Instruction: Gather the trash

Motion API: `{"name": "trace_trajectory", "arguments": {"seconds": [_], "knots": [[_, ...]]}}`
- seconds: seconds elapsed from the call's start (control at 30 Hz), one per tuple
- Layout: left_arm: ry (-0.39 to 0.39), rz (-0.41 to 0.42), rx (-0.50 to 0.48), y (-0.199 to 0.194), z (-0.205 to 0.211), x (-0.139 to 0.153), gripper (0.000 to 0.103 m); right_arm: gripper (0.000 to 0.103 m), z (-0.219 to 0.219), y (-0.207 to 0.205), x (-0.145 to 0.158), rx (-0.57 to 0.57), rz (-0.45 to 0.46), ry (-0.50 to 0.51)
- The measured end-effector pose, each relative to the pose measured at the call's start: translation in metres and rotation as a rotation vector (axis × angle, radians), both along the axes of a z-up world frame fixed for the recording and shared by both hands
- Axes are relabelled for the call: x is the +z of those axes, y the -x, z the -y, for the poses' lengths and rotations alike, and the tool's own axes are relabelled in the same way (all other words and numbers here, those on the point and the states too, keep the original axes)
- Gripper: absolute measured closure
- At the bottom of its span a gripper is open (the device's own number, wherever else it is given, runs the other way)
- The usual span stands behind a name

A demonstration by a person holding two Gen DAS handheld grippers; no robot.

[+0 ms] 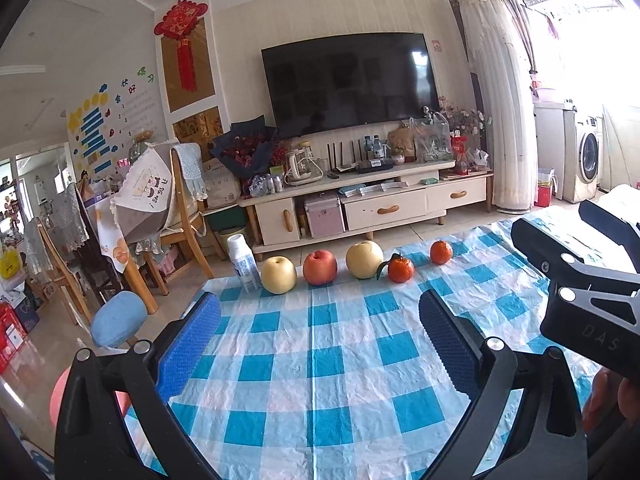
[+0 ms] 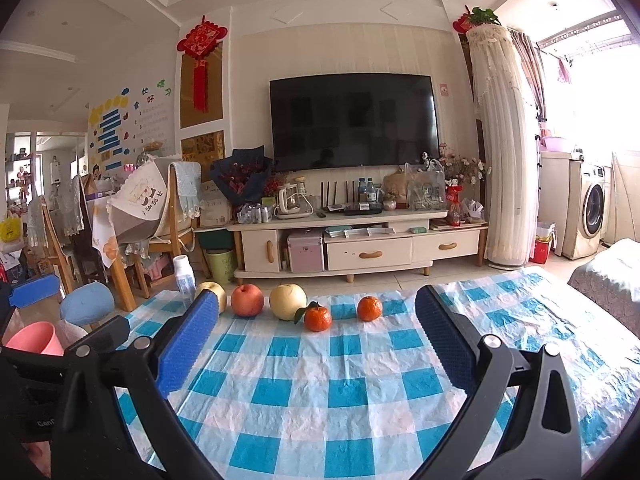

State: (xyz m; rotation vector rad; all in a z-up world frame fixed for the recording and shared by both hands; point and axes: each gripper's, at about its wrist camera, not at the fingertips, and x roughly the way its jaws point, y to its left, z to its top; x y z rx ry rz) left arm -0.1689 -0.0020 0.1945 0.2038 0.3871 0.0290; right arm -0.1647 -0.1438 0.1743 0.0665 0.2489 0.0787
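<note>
A white plastic bottle stands at the far left edge of the blue-checked table, beside a row of fruit: a yellow pear, a red apple, a second pear and two tangerines. The bottle also shows in the right wrist view. My left gripper is open and empty, well short of the row. My right gripper is open and empty too, over the table's near half. A pink bin stands off the table's left side.
A blue stool and wooden chairs stand left of the table. A TV cabinet is behind the table. The right gripper's body is at the right in the left wrist view.
</note>
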Motion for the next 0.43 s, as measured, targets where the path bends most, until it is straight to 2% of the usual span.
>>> {"name": "trace_trajectory", "arguments": {"seconds": [0.13,0.23,0.43], "knots": [[0.027,-0.070,-0.008,-0.019,0.000,-0.028,0.005,0.004,0.000,-0.021,-0.019,0.007,-0.088,-0.001],[0.069,-0.168,0.016,-0.043,-0.007,-0.058,0.005,0.004,0.007,-0.042,-0.039,-0.010,-0.183,-0.029],[0.114,-0.374,0.083,-0.091,-0.017,-0.128,0.005,0.004,0.017,-0.095,-0.102,-0.084,-0.468,-0.037]]}}
